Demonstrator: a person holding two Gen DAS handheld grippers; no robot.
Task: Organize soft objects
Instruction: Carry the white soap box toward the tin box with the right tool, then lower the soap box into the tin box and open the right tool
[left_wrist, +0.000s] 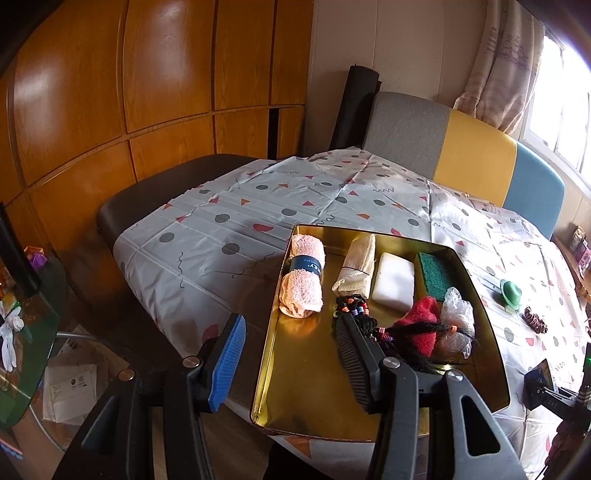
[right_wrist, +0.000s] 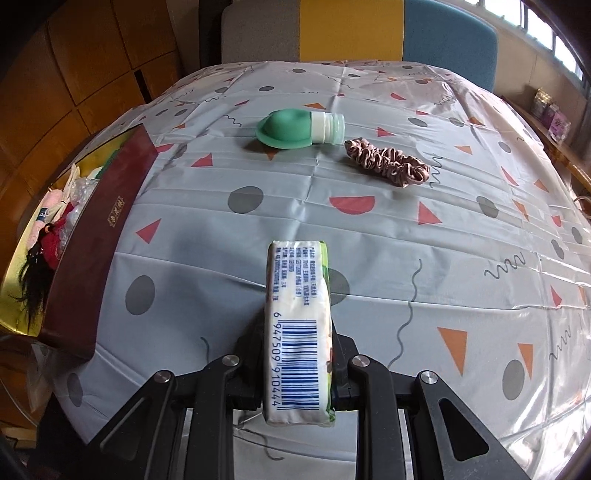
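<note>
My left gripper (left_wrist: 291, 354) is open and empty, hovering over the near left part of a gold tin tray (left_wrist: 295, 369). The tray holds a rolled pink towel (left_wrist: 303, 284), a cream cloth roll (left_wrist: 356, 266), a white sponge (left_wrist: 393, 282), a green scouring sponge (left_wrist: 436, 273), a red cloth (left_wrist: 421, 325), a black beaded braid (left_wrist: 369, 321) and a clear plastic bag (left_wrist: 458, 310). My right gripper (right_wrist: 297, 354) is shut on a tissue pack (right_wrist: 297, 325) with a barcode, held above the tablecloth. A green silicone bottle (right_wrist: 299, 127) and a pink scrunchie (right_wrist: 388, 162) lie farther out.
The tray's dark red wall (right_wrist: 96, 236) stands left of the right gripper. A chair with a grey, yellow and blue back (left_wrist: 461, 158) is behind the table. A dark seat (left_wrist: 155, 192) is at the left. The table edge is close below both grippers.
</note>
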